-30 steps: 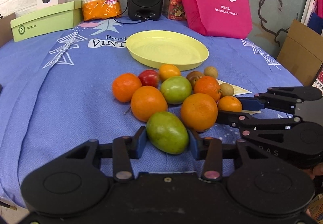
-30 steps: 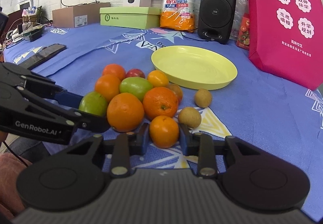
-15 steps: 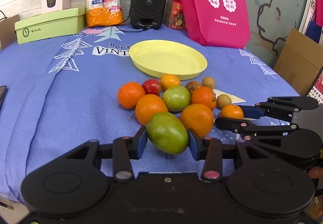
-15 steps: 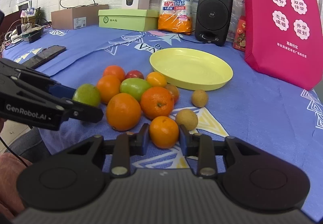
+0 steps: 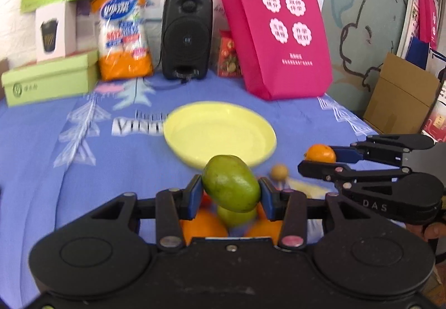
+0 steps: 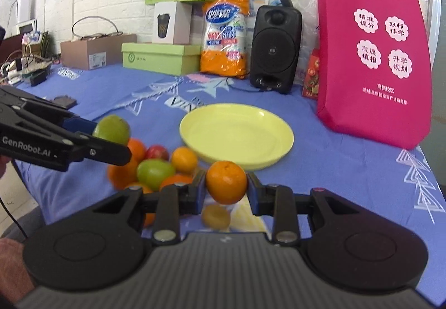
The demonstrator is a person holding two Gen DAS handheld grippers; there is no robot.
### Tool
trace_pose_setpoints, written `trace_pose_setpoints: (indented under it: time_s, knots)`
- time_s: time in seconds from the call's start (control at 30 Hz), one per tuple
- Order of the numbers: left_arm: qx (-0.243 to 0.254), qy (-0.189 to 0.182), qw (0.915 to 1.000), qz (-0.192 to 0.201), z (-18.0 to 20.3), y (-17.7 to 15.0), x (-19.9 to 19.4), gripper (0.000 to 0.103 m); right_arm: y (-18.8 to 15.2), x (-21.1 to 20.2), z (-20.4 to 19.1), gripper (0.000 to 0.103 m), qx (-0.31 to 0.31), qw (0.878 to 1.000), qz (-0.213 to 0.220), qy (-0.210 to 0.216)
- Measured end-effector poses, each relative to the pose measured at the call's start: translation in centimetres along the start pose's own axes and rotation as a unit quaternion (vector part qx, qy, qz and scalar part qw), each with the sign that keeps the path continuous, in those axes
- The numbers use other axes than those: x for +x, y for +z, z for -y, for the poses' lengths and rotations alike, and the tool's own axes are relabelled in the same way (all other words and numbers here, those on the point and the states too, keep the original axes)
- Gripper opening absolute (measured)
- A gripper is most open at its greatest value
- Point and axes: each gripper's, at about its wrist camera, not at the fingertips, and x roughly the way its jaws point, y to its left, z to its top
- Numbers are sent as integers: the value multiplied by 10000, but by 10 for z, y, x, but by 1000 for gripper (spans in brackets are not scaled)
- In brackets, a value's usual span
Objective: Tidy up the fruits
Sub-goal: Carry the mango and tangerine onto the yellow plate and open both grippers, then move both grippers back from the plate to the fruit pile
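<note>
Above the fruit pile (image 6: 156, 169), the left hand-held gripper (image 5: 231, 190) clamps a green mango (image 5: 230, 183), the right hand-held gripper (image 6: 226, 189) an orange (image 6: 226, 182); the yellow plate (image 6: 237, 136) beyond holds nothing yet.

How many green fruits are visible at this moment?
2: a green mango clamped in the left hand-held gripper, lifted above the pile, and a green fruit in the pile on the table. Others may be hidden.

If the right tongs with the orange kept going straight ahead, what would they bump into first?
Probably the yellow plate. The right tongs hold the orange lifted and point right at it, with nothing between. Depth is hard to judge, so they might pass over its rim instead.
</note>
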Motion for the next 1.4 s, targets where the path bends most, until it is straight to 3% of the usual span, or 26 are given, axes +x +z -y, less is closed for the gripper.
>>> trace_pose_setpoints:
  time_s: [0.13,0.23,0.4,0.57,0.67,0.73,0.93,1.23,1.4]
  knots:
    - [36,34,10000,-5,-6,26,36,42,17,29,12,30,106,9999,13,54]
    - [-27,115,9997,-227,-17,39,73,42,26,55,20,30,169,9998,-73,112]
    - [-205,171,9976,-636,-37,41,127,42,30,99,27,30,147,9993,-342,95]
    - [-276,151,9953,-921,-46,36,153,43,26,128,30,30,76,9981,-617,-31]
    - [-370,48,9953,-890,-49,36,155,57,23,135,31,30,109,9971,-756,36]
    - [-390,49,9959,-811,-49,37,150,64,23,134,28,31,64,9972,-743,37]
    - [-466,210,9974,-512,-53,37,111,70,26,108,27,32,90,9989,-458,-28]
    - [-426,530,9976,84,-43,2,5,70,0,18,22,32,233,9995,-93,179]
    - [-334,477,9983,-19,-24,-31,-34,68,-29,-15,11,32,285,9986,-246,368]
